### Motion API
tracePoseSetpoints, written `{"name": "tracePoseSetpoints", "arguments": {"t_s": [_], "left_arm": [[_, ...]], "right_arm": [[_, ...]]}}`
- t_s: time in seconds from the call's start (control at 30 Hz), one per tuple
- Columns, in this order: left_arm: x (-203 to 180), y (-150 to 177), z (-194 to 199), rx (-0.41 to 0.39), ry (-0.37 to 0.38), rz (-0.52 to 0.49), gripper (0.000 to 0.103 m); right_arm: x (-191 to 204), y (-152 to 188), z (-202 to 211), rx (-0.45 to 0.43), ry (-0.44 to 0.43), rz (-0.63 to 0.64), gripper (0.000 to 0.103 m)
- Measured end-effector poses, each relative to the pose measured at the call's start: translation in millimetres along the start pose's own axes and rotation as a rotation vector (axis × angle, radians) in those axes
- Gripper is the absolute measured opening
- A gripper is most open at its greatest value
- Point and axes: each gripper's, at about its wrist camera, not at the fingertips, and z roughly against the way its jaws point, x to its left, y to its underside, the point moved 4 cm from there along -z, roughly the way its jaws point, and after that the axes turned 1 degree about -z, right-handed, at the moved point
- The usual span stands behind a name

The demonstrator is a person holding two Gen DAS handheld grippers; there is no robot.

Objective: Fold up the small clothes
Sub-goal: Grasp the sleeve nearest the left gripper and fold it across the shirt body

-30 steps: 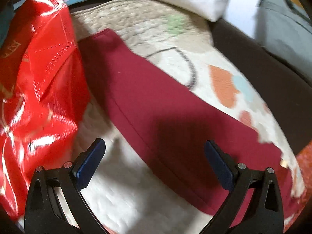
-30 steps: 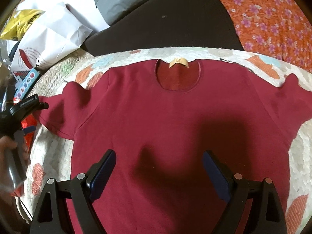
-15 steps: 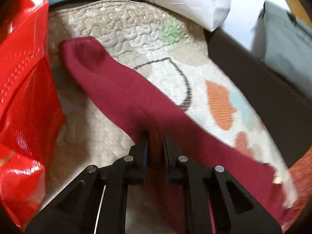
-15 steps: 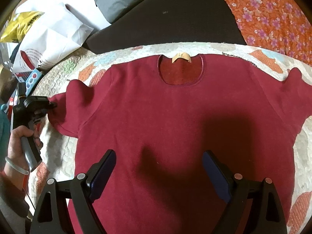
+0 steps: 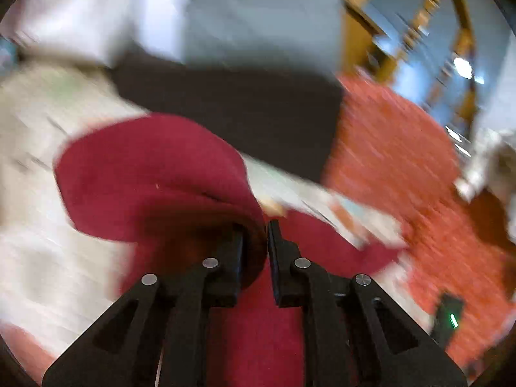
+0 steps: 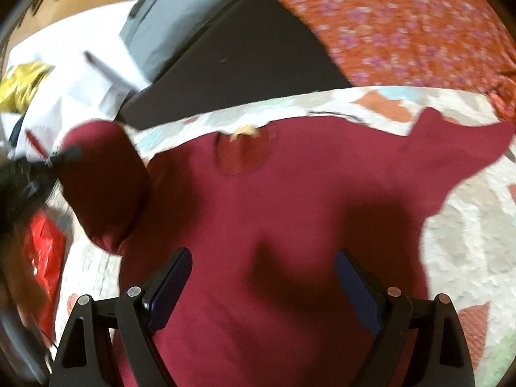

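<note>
Sweater [image 6: 290,219], one, maroon; left tongs [image 5: 254,242] clamped on its sleeve [image 5: 154,177], right tongs [image 6: 262,287] apart.

no readable text, neck tag on maroon shirt [image 6: 290,213] too blurred

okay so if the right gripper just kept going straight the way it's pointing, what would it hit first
Most likely the maroon shirt. The right gripper is open and angled down over the shirt's front, which lies spread on the patterned quilt, with nothing between the fingers and the fabric. Depth is hard to judge.
</note>
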Motion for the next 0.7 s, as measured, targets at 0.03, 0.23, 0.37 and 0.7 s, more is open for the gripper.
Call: {"name": "tracePoseSetpoints", "arguments": {"t_s": [0.03,0.23,0.37,0.7], "left_arm": [[-9,9,-14,0.063,0.047,-0.012,0.023],[-34,25,-24,0.194,0.175,-0.074,0.060],[-11,32,13,0.172,0.026,-0.052,0.067],[78,57,11,0.182,-0.377,0.019,0.067]], "right_arm": [[-5,-1,1,0.001,0.005,-0.014,0.089],[-30,-2,18,-0.011,0.020,-0.038,0.089],[-28,-10,20,-0.031,0.015,0.011,0.089],[107,-23,-60,0.026,-0.027,0.509,0.088]]}}
